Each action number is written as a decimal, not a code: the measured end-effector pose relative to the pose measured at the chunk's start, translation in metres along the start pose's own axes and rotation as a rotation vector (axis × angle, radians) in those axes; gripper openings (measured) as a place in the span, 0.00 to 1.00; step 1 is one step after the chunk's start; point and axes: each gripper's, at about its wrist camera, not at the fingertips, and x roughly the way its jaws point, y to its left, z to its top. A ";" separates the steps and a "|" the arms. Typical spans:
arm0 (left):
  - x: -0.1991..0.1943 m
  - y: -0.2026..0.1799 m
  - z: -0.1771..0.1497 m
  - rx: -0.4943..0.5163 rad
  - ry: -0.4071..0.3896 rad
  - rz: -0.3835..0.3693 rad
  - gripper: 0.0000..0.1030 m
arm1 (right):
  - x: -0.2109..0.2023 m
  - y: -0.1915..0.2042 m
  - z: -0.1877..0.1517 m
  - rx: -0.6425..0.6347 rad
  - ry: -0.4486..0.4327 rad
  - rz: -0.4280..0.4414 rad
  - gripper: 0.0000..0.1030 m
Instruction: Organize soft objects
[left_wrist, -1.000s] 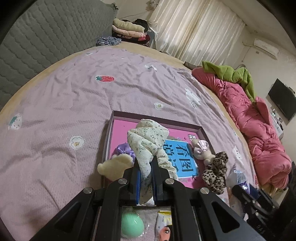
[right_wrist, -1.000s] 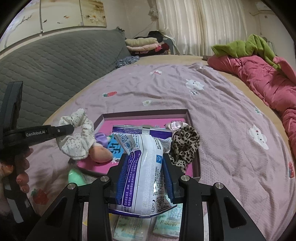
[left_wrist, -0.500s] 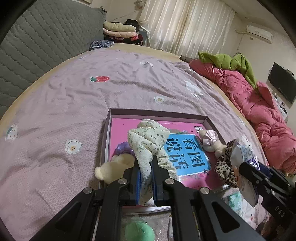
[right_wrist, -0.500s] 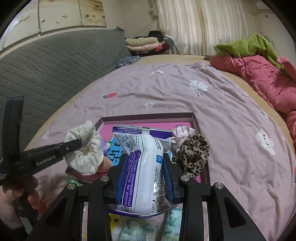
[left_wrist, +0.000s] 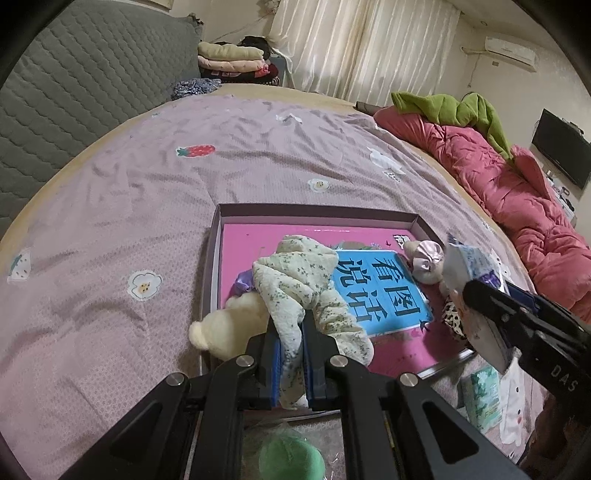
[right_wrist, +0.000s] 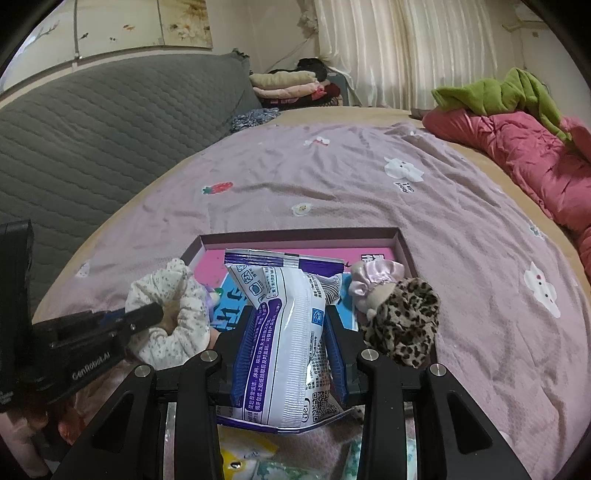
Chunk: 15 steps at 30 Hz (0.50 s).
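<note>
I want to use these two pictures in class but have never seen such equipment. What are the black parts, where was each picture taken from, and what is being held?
No robot: a person holds two hand grippers, each with a camera looking along its fingers. The left view shows the left gripper clamped on a floral scrunchie. The right view shows the right gripper clamped on a white-and-purple packet. Both hang above a shallow box on the bed, holding a pink book, small plush dolls and a leopard scrunchie.

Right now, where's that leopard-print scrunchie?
The leopard-print scrunchie lies at the tray's near right corner in the right wrist view, touching the small doll with the pink satin cap and just right of the wipes packet.
</note>
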 end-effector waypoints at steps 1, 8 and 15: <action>0.000 0.000 0.000 0.000 0.001 0.000 0.09 | 0.002 0.001 0.000 -0.001 0.001 0.000 0.36; 0.001 0.001 -0.003 0.002 0.005 0.002 0.09 | 0.026 0.006 0.003 -0.004 0.036 -0.003 0.36; 0.004 0.006 -0.002 -0.010 0.005 0.003 0.09 | 0.049 0.013 -0.003 -0.033 0.084 -0.015 0.36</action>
